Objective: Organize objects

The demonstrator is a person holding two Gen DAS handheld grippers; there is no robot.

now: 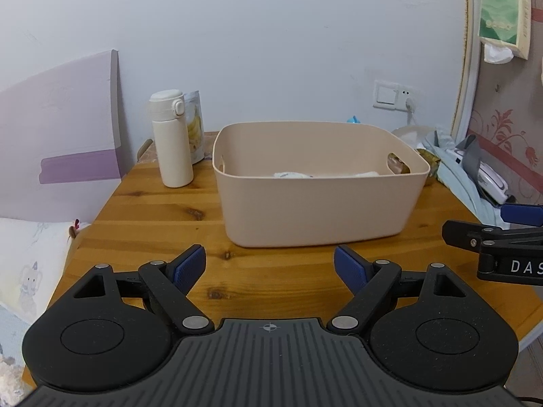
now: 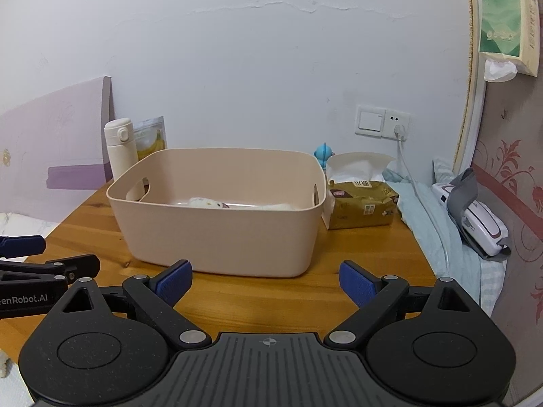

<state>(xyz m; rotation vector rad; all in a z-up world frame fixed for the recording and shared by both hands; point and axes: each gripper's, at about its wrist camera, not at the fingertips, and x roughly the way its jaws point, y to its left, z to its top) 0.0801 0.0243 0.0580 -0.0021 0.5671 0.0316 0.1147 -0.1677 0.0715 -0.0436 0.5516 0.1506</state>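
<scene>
Bin: smooth beige plastic, rounded corners, on knotty pine table; left claw, right claw both spread, empty.

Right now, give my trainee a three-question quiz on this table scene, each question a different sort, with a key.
1. True or false: the left tongs hold the white bottle.
2. Which lies right of the beige bin in the right wrist view? A) a tissue pack B) a frying pan C) a shoe
3. Fill in: the bin stands on a ____ table.

Key:
1. False. The left tongs and the right tongs are open with nothing between them, short of the bin.
2. A, the tissue pack.
3. Wooden.
</scene>
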